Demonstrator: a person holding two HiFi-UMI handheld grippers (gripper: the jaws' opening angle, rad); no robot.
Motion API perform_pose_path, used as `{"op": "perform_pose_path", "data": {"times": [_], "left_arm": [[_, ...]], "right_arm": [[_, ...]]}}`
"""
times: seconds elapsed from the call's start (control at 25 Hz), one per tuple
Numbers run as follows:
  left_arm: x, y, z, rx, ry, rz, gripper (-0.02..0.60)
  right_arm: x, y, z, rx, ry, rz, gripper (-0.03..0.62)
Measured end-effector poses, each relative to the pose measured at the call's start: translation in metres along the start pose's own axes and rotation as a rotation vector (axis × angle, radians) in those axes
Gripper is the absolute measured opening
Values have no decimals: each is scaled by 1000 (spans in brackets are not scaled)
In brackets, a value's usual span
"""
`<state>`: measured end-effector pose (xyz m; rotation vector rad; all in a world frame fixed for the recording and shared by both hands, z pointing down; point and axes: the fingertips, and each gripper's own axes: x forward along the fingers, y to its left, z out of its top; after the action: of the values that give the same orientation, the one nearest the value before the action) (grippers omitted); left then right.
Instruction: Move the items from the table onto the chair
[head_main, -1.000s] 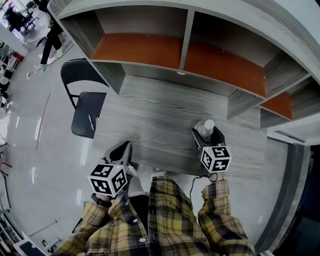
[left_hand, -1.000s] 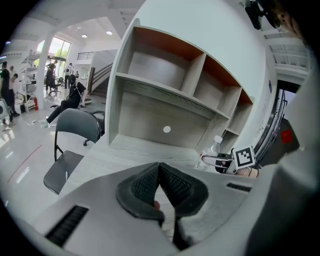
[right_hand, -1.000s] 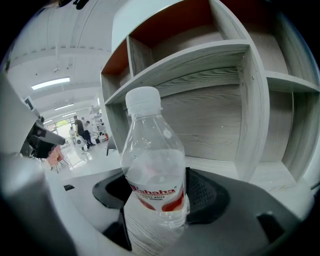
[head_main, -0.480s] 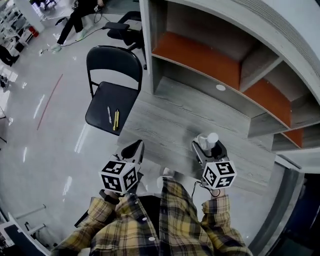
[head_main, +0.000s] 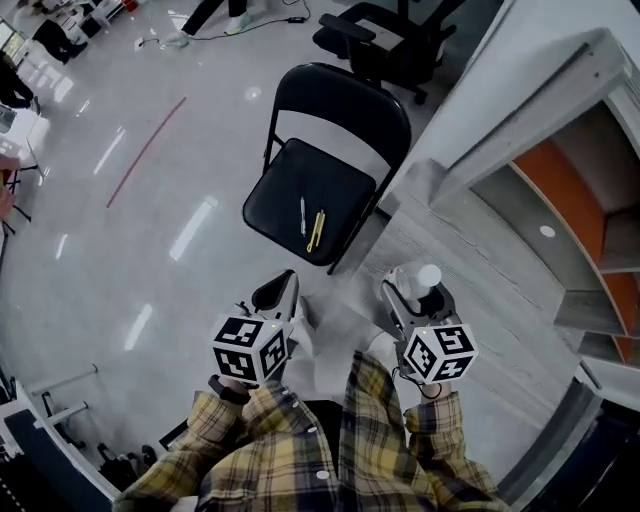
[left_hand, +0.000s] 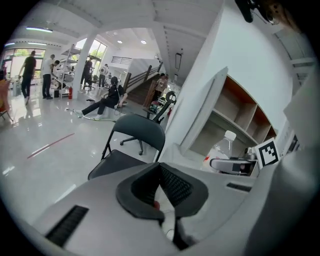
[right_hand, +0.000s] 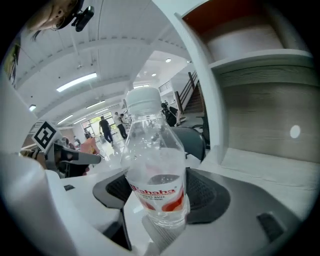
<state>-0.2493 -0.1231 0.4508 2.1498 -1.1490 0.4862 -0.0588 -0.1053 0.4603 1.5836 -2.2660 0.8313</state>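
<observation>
My right gripper (head_main: 413, 287) is shut on a clear water bottle (head_main: 423, 279) with a white cap and holds it upright above the table's left end. In the right gripper view the bottle (right_hand: 153, 172), with a red and white label, stands between the black pads (right_hand: 206, 194). My left gripper (head_main: 279, 296) is shut with nothing in it, over the floor just in front of the black folding chair (head_main: 330, 110). On the chair's seat lie a white pen (head_main: 303, 215) and a yellow pen (head_main: 316, 231). The left gripper view shows the chair (left_hand: 136, 134) ahead.
The grey wooden table (head_main: 490, 300) runs along the right, with a shelf unit (head_main: 560, 190) with orange backs above it. An office chair (head_main: 385, 35) stands behind the folding chair. Shiny floor (head_main: 130, 240) spreads to the left, with people far off.
The view has swung left from the table to the chair. Both grippers have moved that way, the right one still carrying the bottle, and the chair now lies straight ahead of them.
</observation>
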Motion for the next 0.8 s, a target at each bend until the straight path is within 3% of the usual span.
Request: {"op": "perform_pose_path", "data": {"times": [0.36,0.56,0.8], "left_arm": [[-8,128,-7,-83,-2,35,5],[-14,168,-37,-147,24,89,5],[-13,214,-91,-257,91,144,5]], "right_arm": [[157,128,12,-73,58,134,331],[238,150,-8,-89,127,165,331],[340,146,-52,-85,184,139,331]]}}
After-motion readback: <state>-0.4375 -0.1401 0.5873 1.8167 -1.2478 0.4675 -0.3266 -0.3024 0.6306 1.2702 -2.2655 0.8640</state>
